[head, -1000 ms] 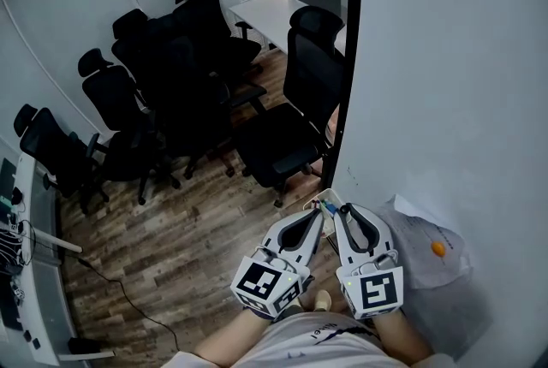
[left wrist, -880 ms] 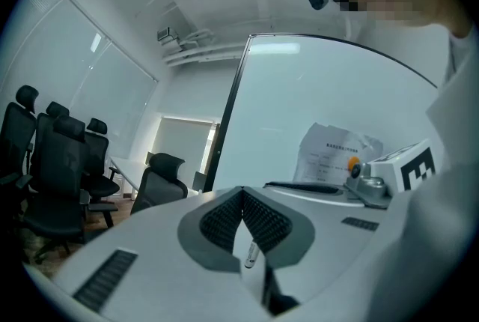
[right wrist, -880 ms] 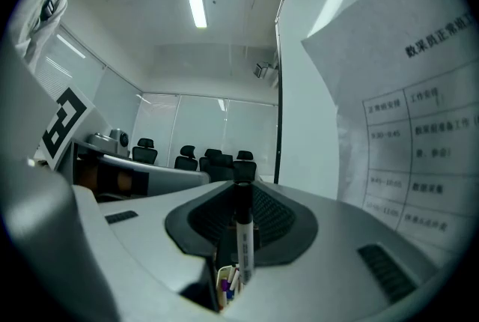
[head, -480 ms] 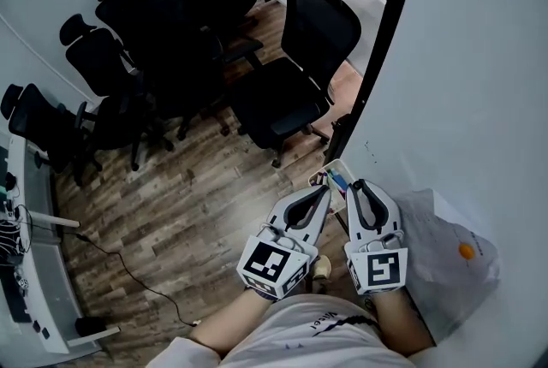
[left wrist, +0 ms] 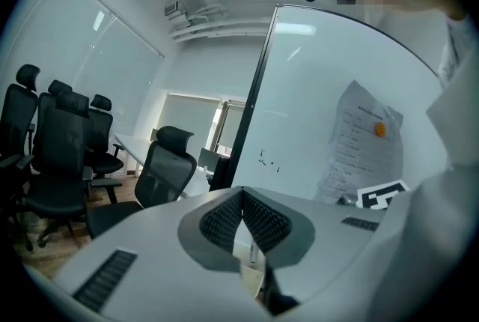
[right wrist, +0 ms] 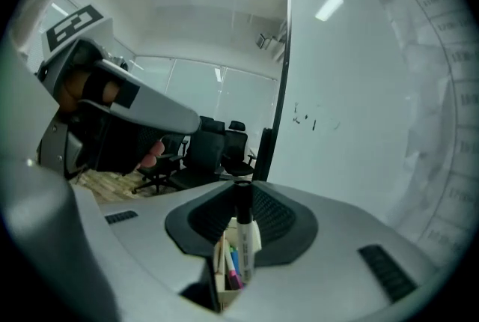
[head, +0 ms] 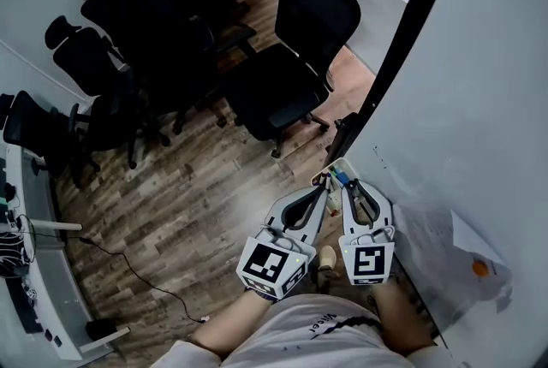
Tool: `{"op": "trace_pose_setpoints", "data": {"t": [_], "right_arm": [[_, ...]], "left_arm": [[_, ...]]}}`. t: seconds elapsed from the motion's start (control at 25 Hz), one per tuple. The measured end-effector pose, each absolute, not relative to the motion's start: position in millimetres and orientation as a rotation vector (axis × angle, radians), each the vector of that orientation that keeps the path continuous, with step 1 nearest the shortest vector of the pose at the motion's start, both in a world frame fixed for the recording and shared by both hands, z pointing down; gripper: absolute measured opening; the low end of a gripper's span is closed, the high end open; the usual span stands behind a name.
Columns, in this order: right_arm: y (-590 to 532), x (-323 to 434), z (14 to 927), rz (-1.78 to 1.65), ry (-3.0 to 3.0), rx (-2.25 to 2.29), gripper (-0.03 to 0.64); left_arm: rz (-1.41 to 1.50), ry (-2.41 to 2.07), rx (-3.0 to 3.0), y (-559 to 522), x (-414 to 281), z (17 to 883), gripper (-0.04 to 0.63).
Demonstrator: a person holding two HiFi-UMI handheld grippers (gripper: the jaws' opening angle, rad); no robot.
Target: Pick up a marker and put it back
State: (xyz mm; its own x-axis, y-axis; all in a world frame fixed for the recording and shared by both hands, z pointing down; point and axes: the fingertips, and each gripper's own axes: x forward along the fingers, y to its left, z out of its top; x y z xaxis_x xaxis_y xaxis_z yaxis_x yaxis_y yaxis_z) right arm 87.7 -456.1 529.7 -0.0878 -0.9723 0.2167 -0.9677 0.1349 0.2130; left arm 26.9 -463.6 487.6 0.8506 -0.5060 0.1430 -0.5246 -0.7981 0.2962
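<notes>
My right gripper [right wrist: 243,201] is shut on a marker [right wrist: 245,238] with a white body and a black cap, held upright between the pads. Just below and beyond it is a small open marker holder [right wrist: 227,272] with several coloured markers in it. In the head view the holder [head: 336,176] is fixed at the whiteboard's lower left edge, right past both grippers' tips. My left gripper [head: 318,192] sits beside the right gripper [head: 353,192], jaws closed together with nothing between them. The left gripper view shows its ribbed pads [left wrist: 224,217] meeting.
The whiteboard [head: 479,101] fills the right side, with a paper sheet [head: 449,242] pinned by an orange magnet [head: 480,269]. Black office chairs [head: 295,58] stand on the wooden floor [head: 188,212] to the left. A desk with cables [head: 26,272] runs along the far left.
Both grippers have sunk lower beside the whiteboard, the right one still holding the marker. The holder stays just past their tips, and the head view has tilted.
</notes>
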Motion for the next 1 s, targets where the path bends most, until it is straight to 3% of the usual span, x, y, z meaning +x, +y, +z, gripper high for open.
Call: {"op": "trace_pose_setpoints", "data": {"t": [0.6,1.0], "right_arm": [[-474,83,584,0.099,-2.051,1.806,0.083],[-482,68,555,0.049,-2.099,1.754,0.126]], "left_arm": [[0.126,-0.779,2.669,-475,23,508,0.011],[0.118,-0.805,2.661,-479,14,507,0.011]]}}
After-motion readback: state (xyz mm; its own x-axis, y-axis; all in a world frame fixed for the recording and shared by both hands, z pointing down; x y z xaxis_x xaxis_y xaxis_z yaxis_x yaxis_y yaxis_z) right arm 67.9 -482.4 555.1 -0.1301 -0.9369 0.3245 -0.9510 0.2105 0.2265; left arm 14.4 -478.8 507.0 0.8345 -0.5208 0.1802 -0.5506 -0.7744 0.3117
